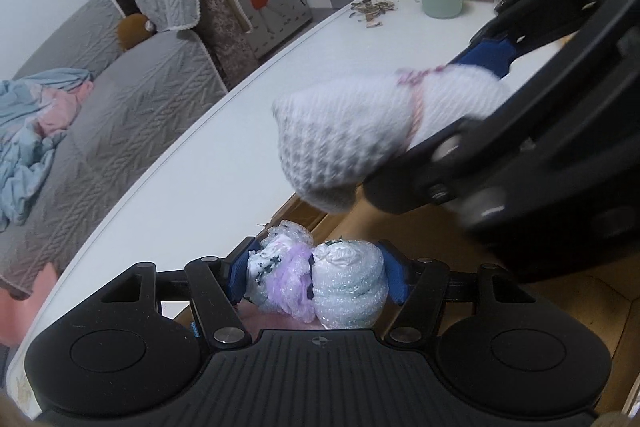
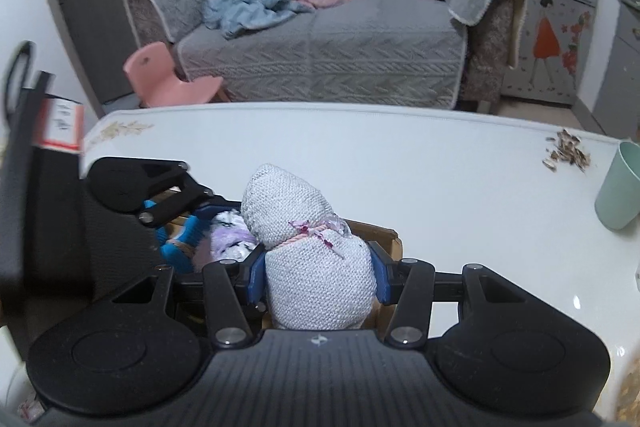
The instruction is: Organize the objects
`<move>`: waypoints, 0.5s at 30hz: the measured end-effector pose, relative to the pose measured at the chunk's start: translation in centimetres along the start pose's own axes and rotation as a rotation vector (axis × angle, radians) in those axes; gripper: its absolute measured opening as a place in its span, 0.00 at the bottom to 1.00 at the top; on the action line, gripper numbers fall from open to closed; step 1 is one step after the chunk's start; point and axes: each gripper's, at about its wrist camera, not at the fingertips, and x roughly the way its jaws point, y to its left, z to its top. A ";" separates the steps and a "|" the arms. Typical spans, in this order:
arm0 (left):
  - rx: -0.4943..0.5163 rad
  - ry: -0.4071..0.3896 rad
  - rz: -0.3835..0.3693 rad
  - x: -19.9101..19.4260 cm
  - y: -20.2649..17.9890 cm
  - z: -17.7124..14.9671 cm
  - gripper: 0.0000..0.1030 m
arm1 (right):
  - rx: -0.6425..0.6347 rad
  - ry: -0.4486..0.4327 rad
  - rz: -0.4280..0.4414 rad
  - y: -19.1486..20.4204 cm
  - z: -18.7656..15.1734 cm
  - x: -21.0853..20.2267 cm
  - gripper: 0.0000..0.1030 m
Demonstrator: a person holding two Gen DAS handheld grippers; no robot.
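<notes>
Two bundles, one per gripper, both over a cardboard box (image 2: 390,239) at the white table (image 1: 224,147) edge.

Left wrist: left gripper (image 1: 316,277) clamps a bubble-wrapped bundle (image 1: 320,283), jaws half spread. Lower it clear of the other tool.

Right wrist: right gripper (image 2: 318,275) pinches a white knit pouch (image 2: 312,251), jaws narrower; set it down beside, not on top.

In the right wrist view, the pouch (image 2: 316,259) sits at lower centre between the right gripper's (image 2: 318,277) fingers, over a box (image 2: 386,233) on the table (image 2: 400,163). The bundle (image 2: 232,239) lies to its left, the cup (image 2: 619,187) at far right, the sofa (image 2: 320,39) behind the table.
</notes>
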 end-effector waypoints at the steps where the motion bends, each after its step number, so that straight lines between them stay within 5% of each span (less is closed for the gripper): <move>1: 0.003 0.000 0.001 -0.1 -0.1 0.0 0.69 | 0.005 0.017 -0.007 -0.1 0.0 0.3 0.46; 6: 0.021 0.002 0.013 -0.3 -0.3 0.0 0.71 | 0.033 0.048 -0.012 -0.6 -0.3 1.1 0.50; 8: 0.028 0.004 0.021 -0.2 -0.3 -0.1 0.74 | 0.037 0.037 -0.015 -0.8 -0.5 0.9 0.62; 15: -0.018 -0.002 -0.002 -1.0 0.2 -0.6 0.80 | 0.017 0.040 -0.029 -0.8 -0.3 0.7 0.63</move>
